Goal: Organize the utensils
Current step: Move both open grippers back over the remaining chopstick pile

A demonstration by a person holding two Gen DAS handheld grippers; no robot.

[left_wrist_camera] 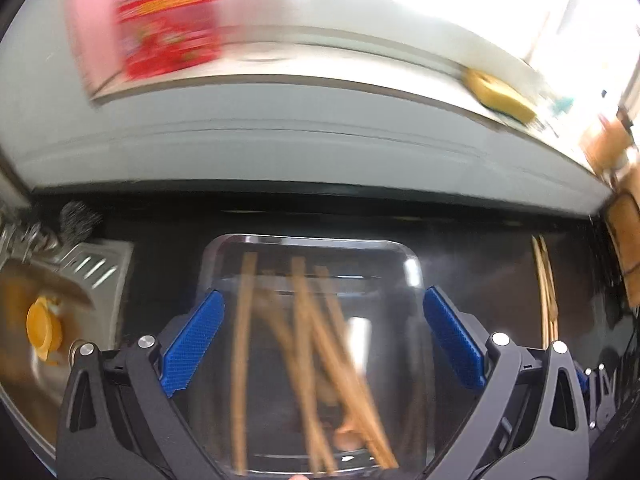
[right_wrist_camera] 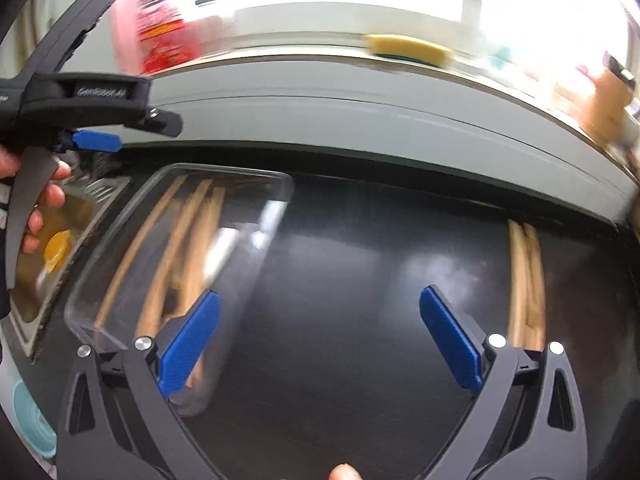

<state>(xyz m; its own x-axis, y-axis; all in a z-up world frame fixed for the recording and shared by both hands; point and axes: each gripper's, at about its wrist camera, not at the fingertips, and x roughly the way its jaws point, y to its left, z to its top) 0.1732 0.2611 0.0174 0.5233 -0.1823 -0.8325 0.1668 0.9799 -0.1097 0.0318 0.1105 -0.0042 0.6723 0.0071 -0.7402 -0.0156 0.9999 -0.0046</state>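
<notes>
Left wrist view: long wooden chopsticks (left_wrist_camera: 308, 360) lie crisscrossed in a clear rectangular plastic tray (left_wrist_camera: 414, 268) on the glossy black worktop (left_wrist_camera: 480, 272). The left claw (left_wrist_camera: 323, 340) is spread wide above them, gripping nothing. A second wooden pair (left_wrist_camera: 546, 284) lies to the right.

Right wrist view: the right claw (right_wrist_camera: 319, 340) gapes empty over bare worktop, tray (right_wrist_camera: 276, 196) left, loose chopsticks (right_wrist_camera: 526, 280) right.

Motion blur smears the red package (left_wrist_camera: 168, 28) so its print cannot be read, and softens the sponge (left_wrist_camera: 500, 98). The sticks (left_wrist_camera: 308, 340) in the clear tray (left_wrist_camera: 412, 264) run past the bottom edge; their count is unclear
</notes>
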